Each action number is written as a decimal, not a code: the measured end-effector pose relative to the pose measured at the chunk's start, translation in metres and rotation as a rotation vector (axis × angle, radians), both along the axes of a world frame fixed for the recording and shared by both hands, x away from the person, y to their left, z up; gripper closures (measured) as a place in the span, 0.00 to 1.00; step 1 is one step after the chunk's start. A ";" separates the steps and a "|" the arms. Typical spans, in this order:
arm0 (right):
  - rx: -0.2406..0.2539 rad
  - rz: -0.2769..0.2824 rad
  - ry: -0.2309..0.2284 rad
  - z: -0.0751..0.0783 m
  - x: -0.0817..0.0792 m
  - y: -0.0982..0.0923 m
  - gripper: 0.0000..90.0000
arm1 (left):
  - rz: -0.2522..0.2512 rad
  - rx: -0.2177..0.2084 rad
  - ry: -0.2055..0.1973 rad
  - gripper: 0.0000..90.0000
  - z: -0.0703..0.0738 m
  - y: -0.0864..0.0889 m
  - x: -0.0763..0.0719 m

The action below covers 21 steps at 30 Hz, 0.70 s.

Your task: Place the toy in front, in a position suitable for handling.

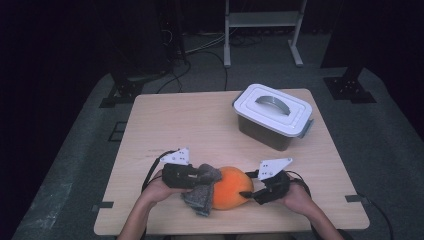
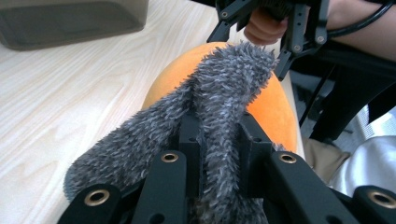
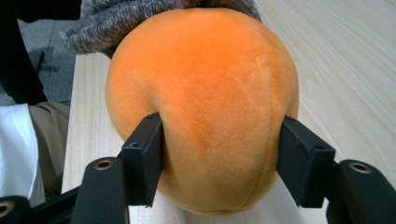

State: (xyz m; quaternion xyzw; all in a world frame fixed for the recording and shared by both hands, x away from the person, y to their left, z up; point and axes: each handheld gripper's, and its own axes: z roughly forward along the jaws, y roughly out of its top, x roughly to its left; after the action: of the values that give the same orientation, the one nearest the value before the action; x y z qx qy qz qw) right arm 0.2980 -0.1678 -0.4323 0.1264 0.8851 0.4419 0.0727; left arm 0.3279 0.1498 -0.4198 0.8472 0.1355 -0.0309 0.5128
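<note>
- One plush, orange and rounded, with a grey furry part draped over its top; it lies on the surface at the near edge, between the two tools.
- Left tool: jaws closed tight on a fold of the grey fur, which bunches up between them.
- Right tool: jaws set against both flanks of the orange body, pressing dents into it.
- Handling, judged: light, soft, squashes readily; the short orange pile looks smooth and may slip from a shallow pinch. Nothing fragile about it.
- Where to hold, judged: across the full body for a sure grip; the fur gives a thin, easy pinch but may stretch or tug at its seam.
- One lidded box stands well apart at the far right.
</note>
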 end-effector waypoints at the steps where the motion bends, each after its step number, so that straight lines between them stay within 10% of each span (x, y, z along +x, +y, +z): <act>1: 0.001 0.001 0.000 0.000 0.000 0.000 0.41 | 0.001 -0.010 0.002 0.83 0.000 -0.001 0.000; 4: 0.002 0.001 0.000 0.000 0.000 0.001 0.41 | -0.027 -0.068 -0.010 0.83 0.006 -0.007 -0.003; 15: 0.003 0.012 -0.001 -0.001 0.001 0.000 0.41 | 0.050 0.069 -0.031 0.83 0.001 0.004 0.001; 21: 0.001 0.009 -0.002 -0.002 0.002 -0.001 0.41 | 0.080 0.016 -0.008 0.83 0.001 0.016 0.005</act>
State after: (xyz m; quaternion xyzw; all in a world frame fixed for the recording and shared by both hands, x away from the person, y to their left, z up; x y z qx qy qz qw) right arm 0.3001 -0.1691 -0.4340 0.1217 0.8853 0.4431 0.0716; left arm 0.3333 0.1660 -0.4191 0.8452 0.1676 -0.0059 0.5075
